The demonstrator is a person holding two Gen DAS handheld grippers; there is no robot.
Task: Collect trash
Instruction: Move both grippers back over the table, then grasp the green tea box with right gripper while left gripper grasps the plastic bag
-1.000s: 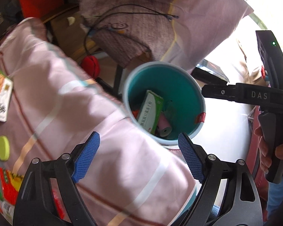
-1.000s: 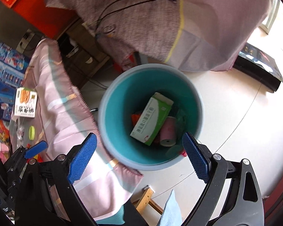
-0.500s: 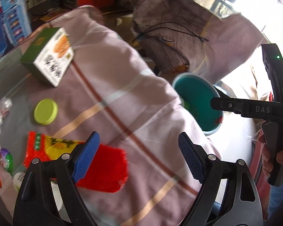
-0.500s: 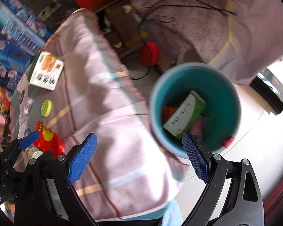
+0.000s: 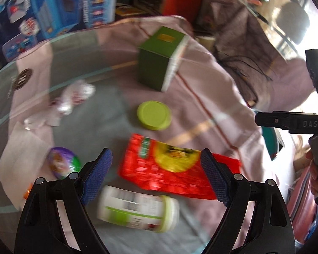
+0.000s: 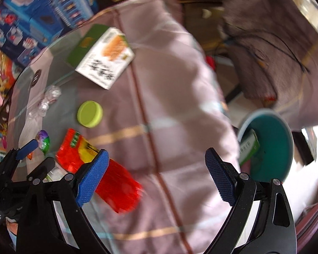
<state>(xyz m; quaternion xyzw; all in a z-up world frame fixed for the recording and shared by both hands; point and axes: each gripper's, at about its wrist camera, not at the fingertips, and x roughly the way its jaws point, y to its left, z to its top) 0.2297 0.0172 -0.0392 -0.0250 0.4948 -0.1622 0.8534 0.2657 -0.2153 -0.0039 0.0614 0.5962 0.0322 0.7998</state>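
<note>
My left gripper (image 5: 156, 177) is open and empty above a red and yellow snack packet (image 5: 176, 165) on the glass-topped table. A white bottle with a green label (image 5: 137, 209) lies on its side just below the packet. A lime lid (image 5: 154, 115), a green and white box (image 5: 161, 58), a purple capsule (image 5: 62, 165) and crumpled clear wrappers (image 5: 72, 99) lie around. My right gripper (image 6: 156, 177) is open and empty over the pink cloth, with the packet (image 6: 95, 165) at its left finger. The teal bin (image 6: 271, 144) holds a green box (image 6: 249, 148).
The table wears a pink striped cloth (image 6: 169, 84) under round glass. Blue toy boxes (image 5: 53, 6) stand behind it. A grey-brown cloth with black cables (image 6: 265, 38) hangs at the back right. The bin stands on the floor off the table's right edge.
Both grippers have swung left, away from the bin and over the table. The left one now hovers above the red packet and the bottle. Both stay open.
</note>
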